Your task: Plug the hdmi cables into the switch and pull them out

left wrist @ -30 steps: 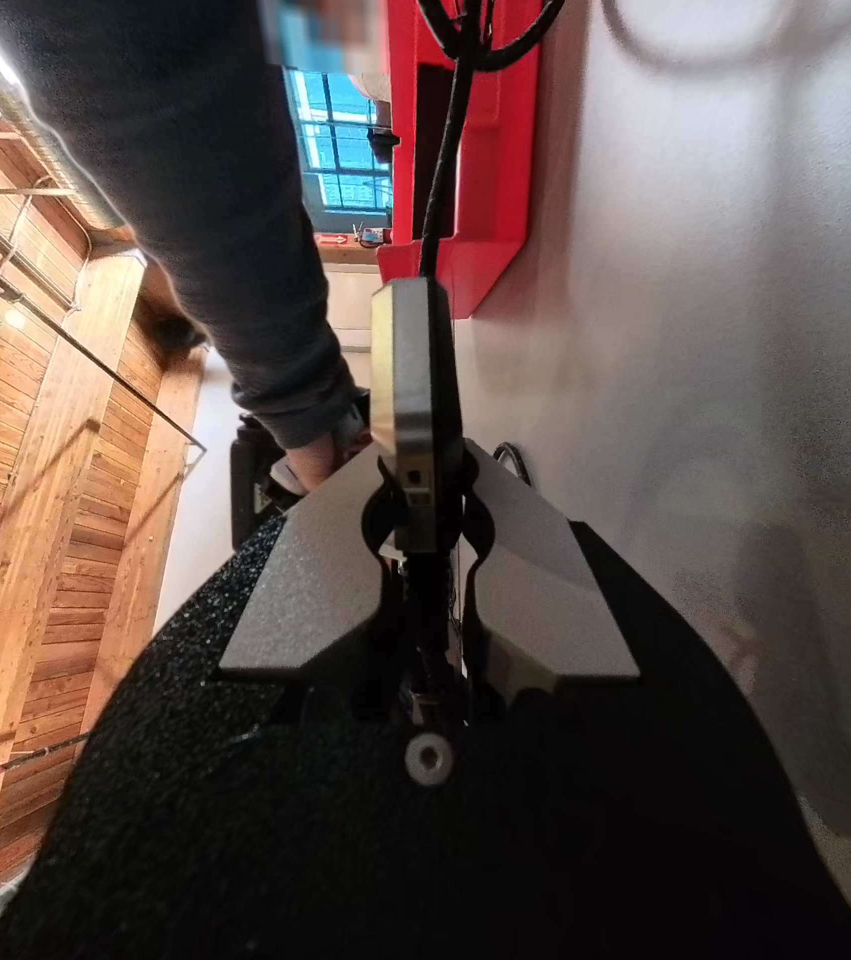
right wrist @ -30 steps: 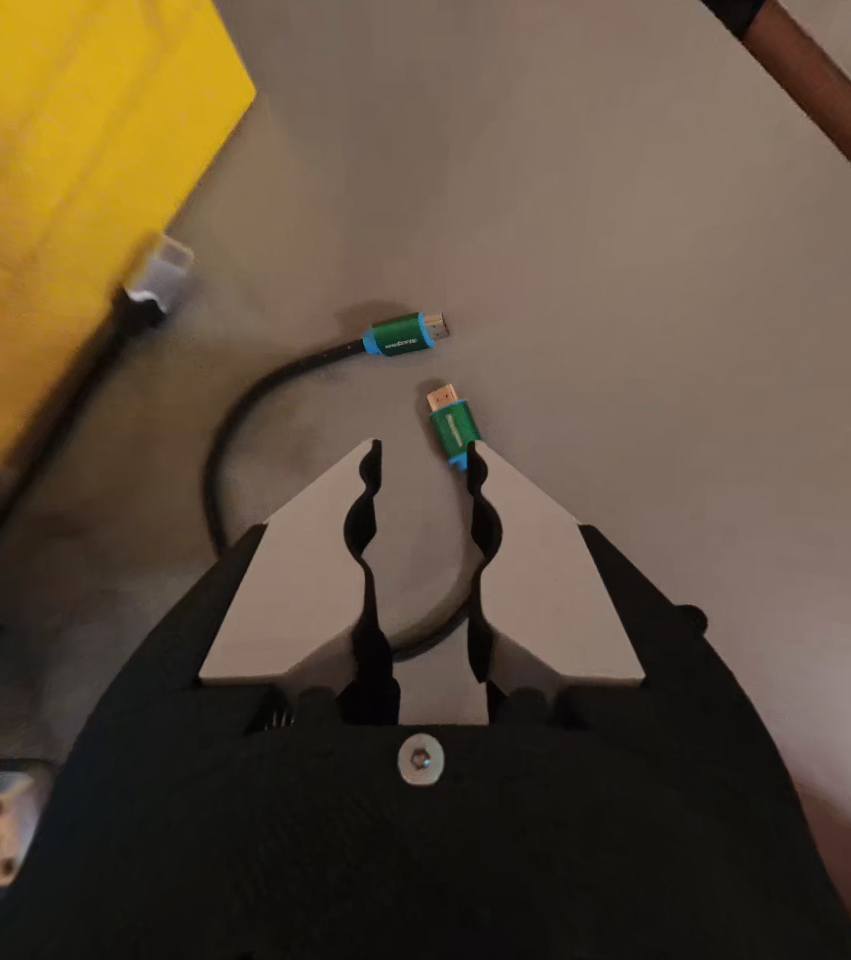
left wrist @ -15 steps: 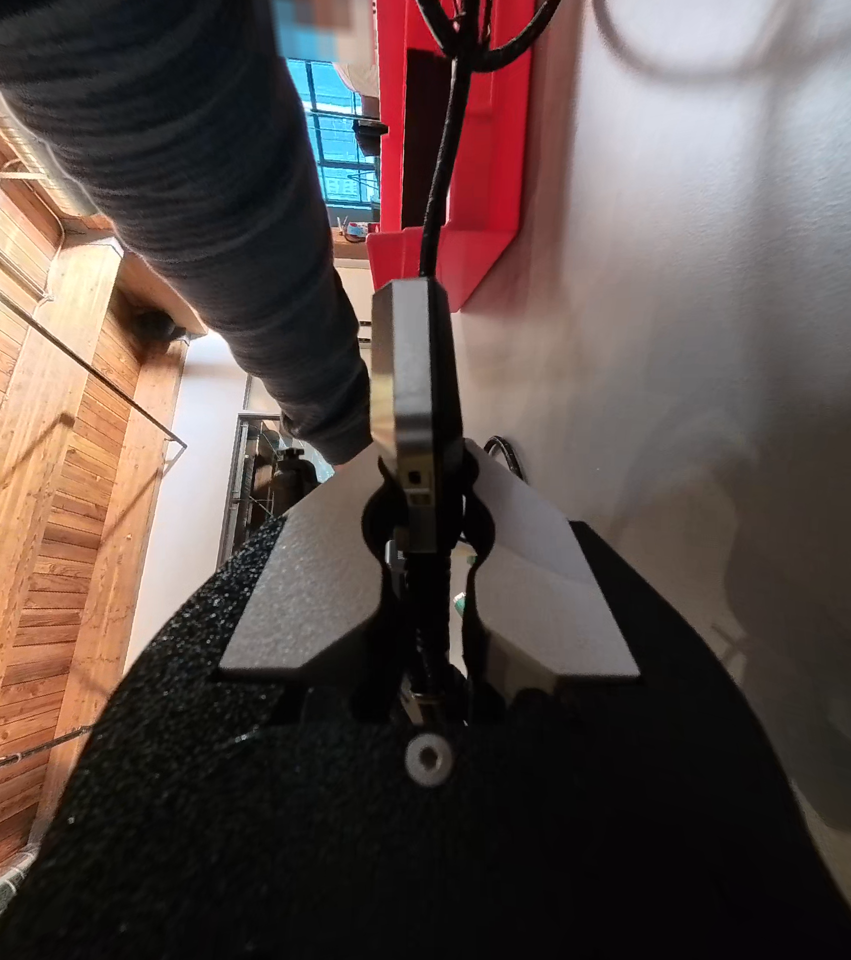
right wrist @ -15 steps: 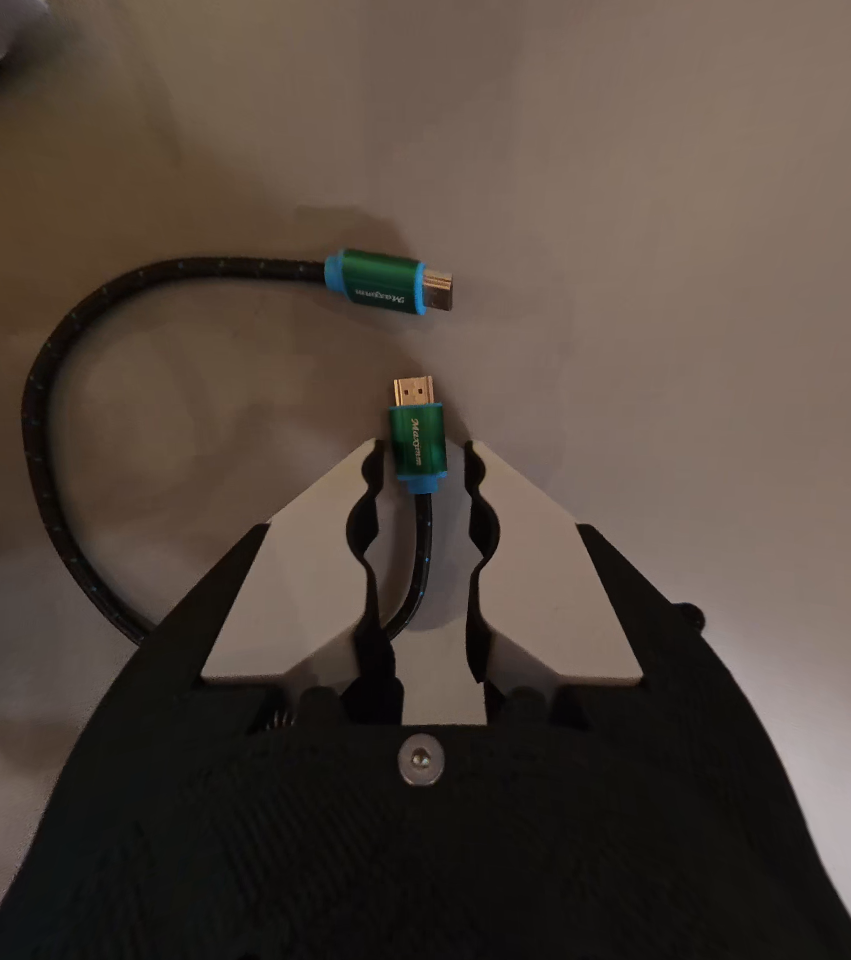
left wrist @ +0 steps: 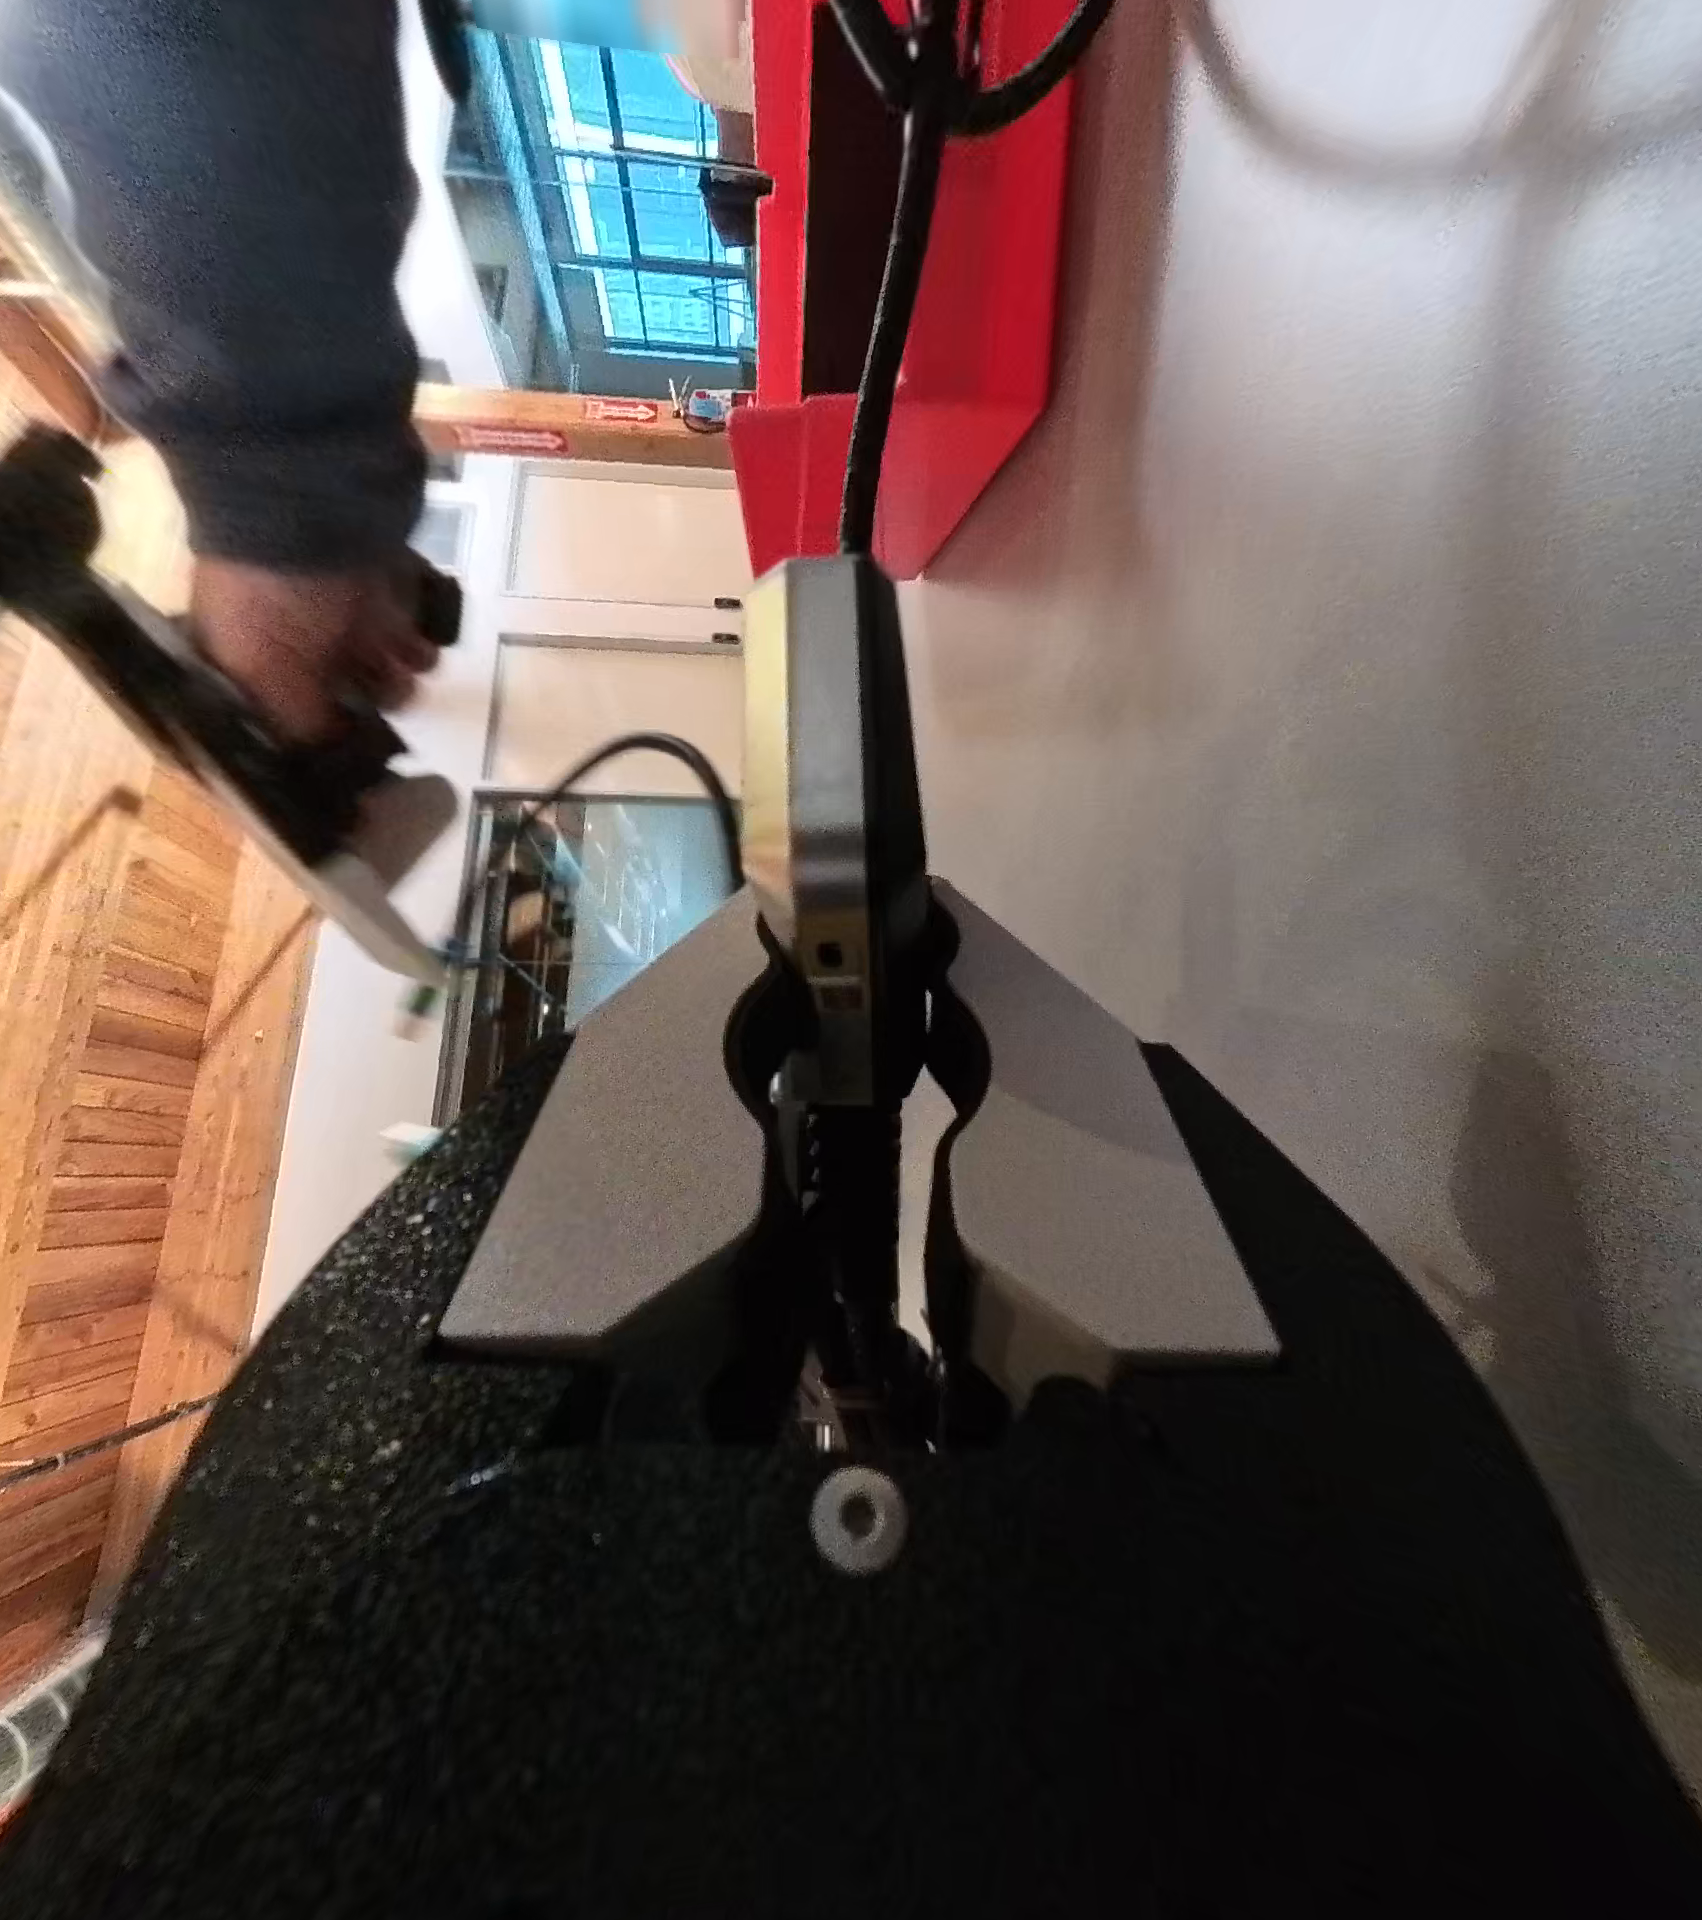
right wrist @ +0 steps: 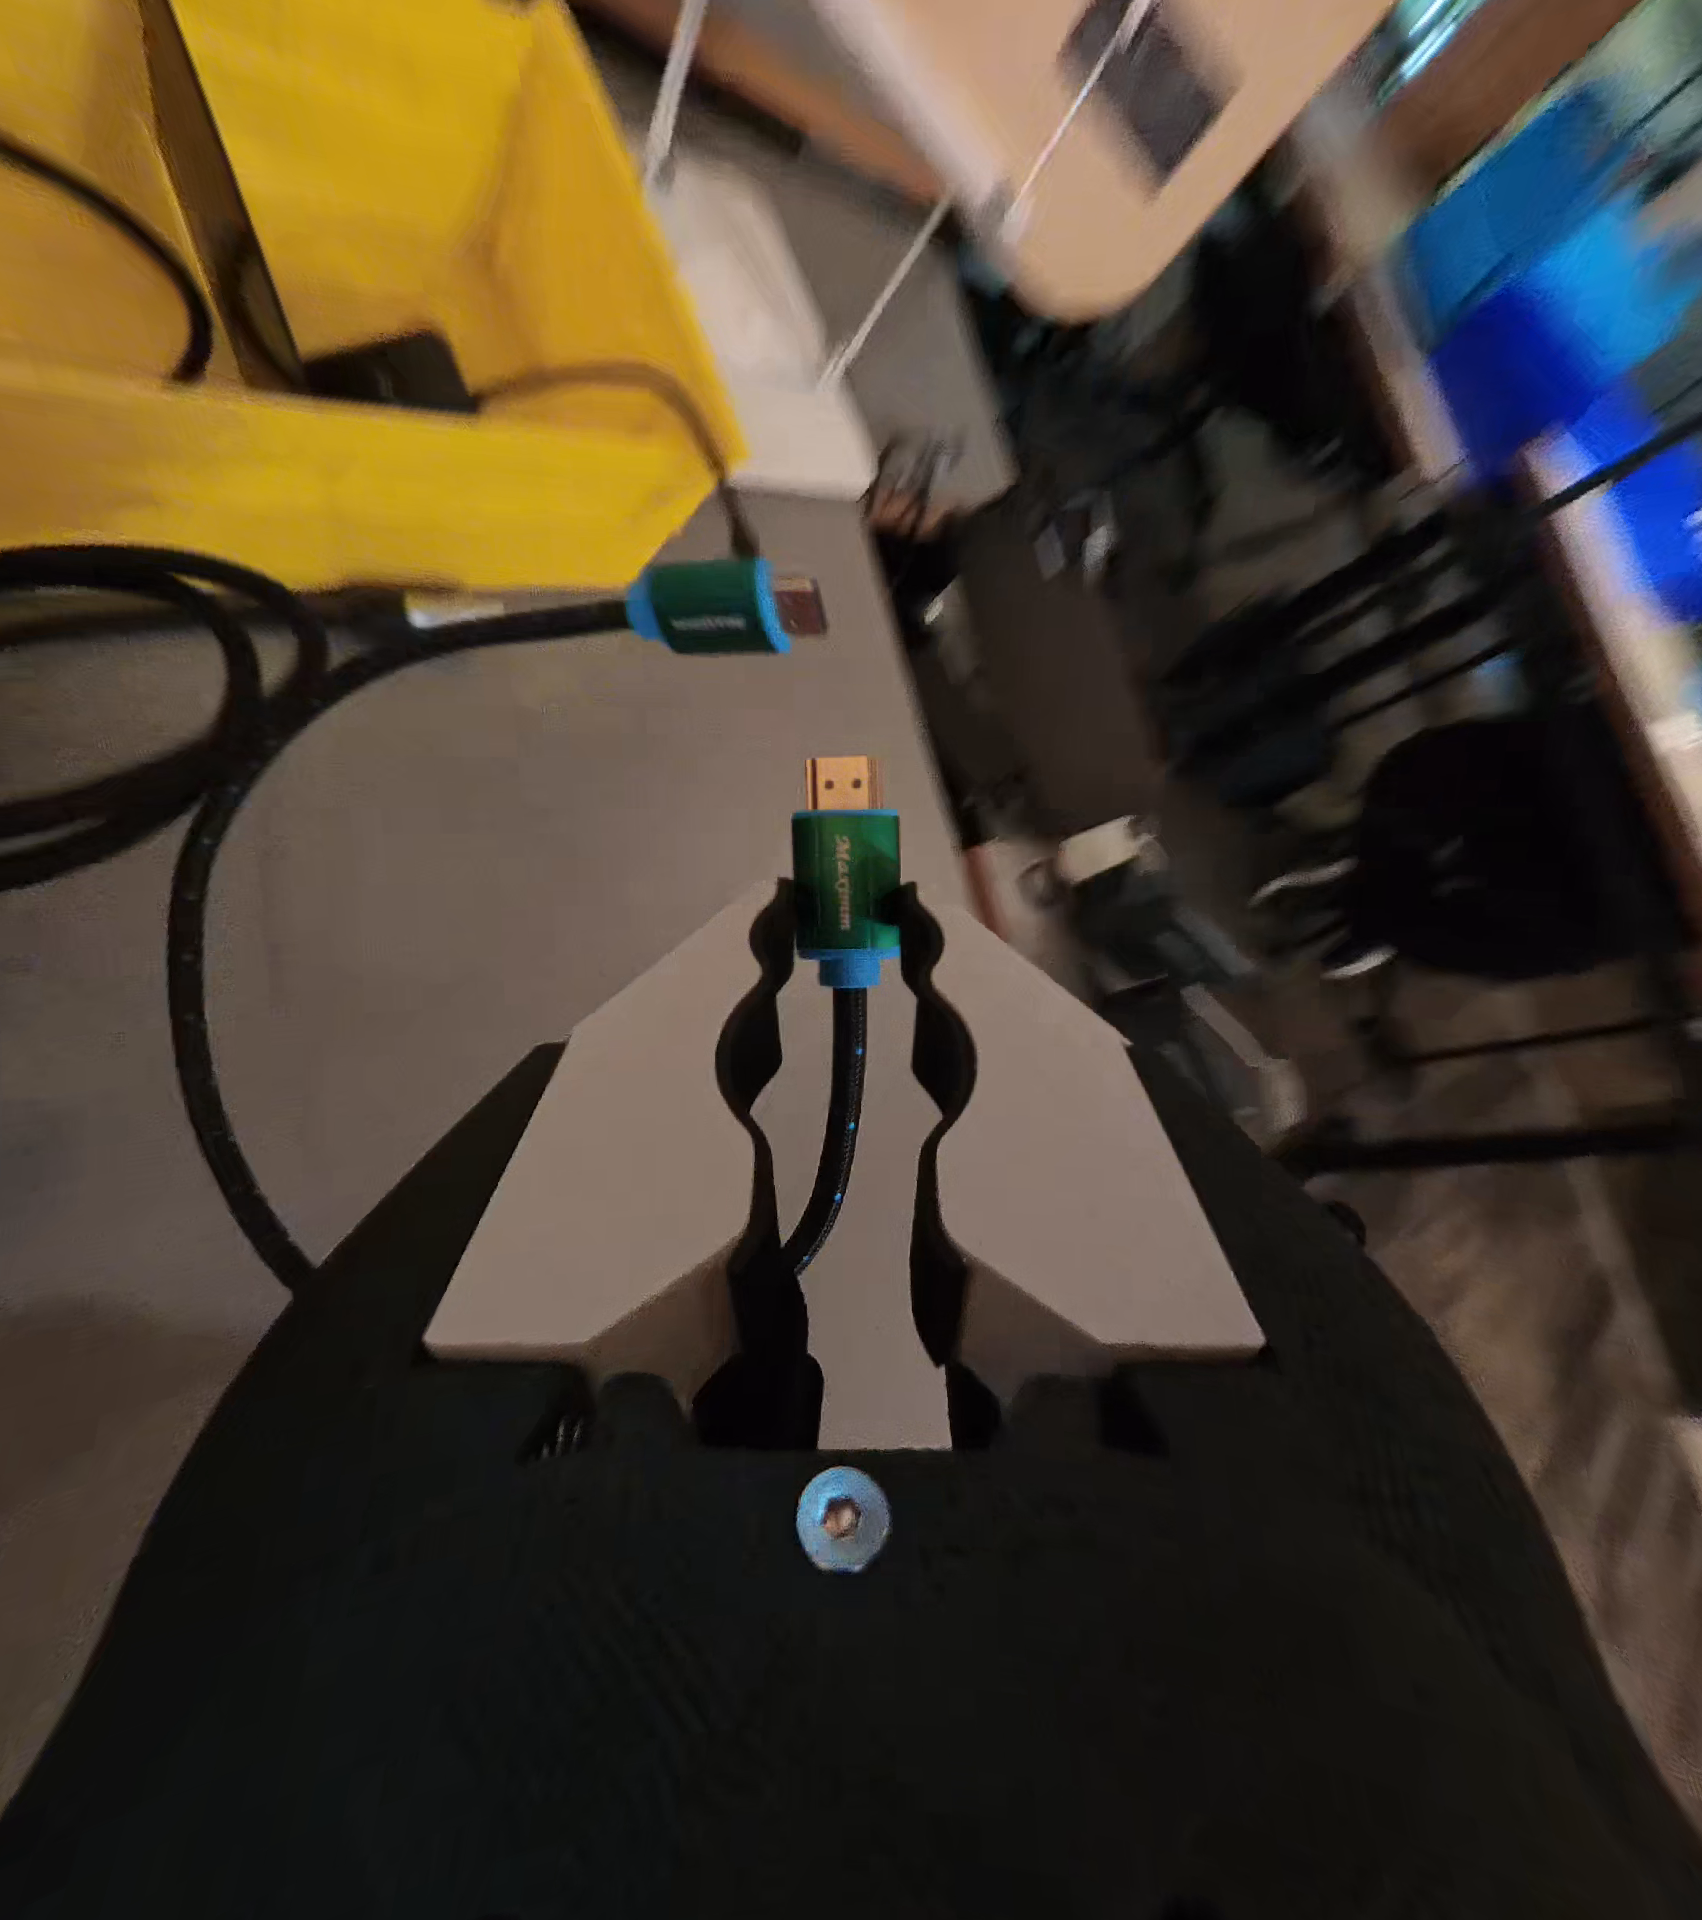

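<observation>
I am holding the switch in the left gripper and one HDMI plug in the right gripper.

The yellow bin (right wrist: 307,457) is keeping a dark cable and a small black part inside; the red bin (left wrist: 972,312) is showing black cables at its opening. My left gripper (left wrist: 852,951) is closing its fingers tightly on the edges of the grey switch (left wrist: 826,779), above the grey table (left wrist: 1449,831). My right gripper (right wrist: 842,914) is pinching the green plug (right wrist: 845,883), almost closed, gold tip forward. The second green plug (right wrist: 717,620) is lying on the table beside the yellow bin.
</observation>
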{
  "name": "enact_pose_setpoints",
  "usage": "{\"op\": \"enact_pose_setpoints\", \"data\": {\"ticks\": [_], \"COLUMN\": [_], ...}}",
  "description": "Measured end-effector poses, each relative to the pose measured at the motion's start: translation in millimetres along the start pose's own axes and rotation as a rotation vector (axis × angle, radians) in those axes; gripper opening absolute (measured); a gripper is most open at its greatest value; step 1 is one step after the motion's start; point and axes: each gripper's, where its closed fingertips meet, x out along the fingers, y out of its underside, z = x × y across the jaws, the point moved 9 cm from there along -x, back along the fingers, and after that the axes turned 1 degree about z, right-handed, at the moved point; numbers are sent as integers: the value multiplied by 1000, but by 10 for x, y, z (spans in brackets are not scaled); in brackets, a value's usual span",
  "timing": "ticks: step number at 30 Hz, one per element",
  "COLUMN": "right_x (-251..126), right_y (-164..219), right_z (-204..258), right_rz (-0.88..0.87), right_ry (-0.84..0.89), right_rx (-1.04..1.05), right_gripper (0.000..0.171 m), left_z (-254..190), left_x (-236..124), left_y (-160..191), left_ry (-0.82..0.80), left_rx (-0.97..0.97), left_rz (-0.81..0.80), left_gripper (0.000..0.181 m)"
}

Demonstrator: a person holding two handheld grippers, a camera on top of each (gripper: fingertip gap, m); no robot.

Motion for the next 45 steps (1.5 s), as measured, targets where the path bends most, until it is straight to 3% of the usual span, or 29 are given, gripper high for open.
{"op": "enact_pose_setpoints", "data": {"ticks": [6,12,16,22,31,37,45], "right_x": [-1292,-1836,-1732,-1198,-791,-604,-668], "right_y": [-642,-796,-574,-109,-211,-210,-219], "right_z": [218,667,1059,1600,1934,1925,1827], "right_rz": [-174,-158,-14,270,502,516,468], "right_ry": [229,209,58,-86,-285,-335,-349], "right_rx": [-200,-188,-16,118,155,162,188], "right_gripper": [19,19,19,19,19,18,18], "left_z": [7,81,166,253,268,274,279], "left_x": [20,22,-13,-104,-135,-140,-153], "left_y": [17,75,115,113,122,133,163], "left_ry": [-16,-76,-132,-213,-249,-248,-240], "left_rx": [6,-20,-86,-131,-126,-133,-147], "left_rz": [30,86,85,-1,-20,-19,-24], "left_gripper": [20,19,19,19,18,18,18]}}
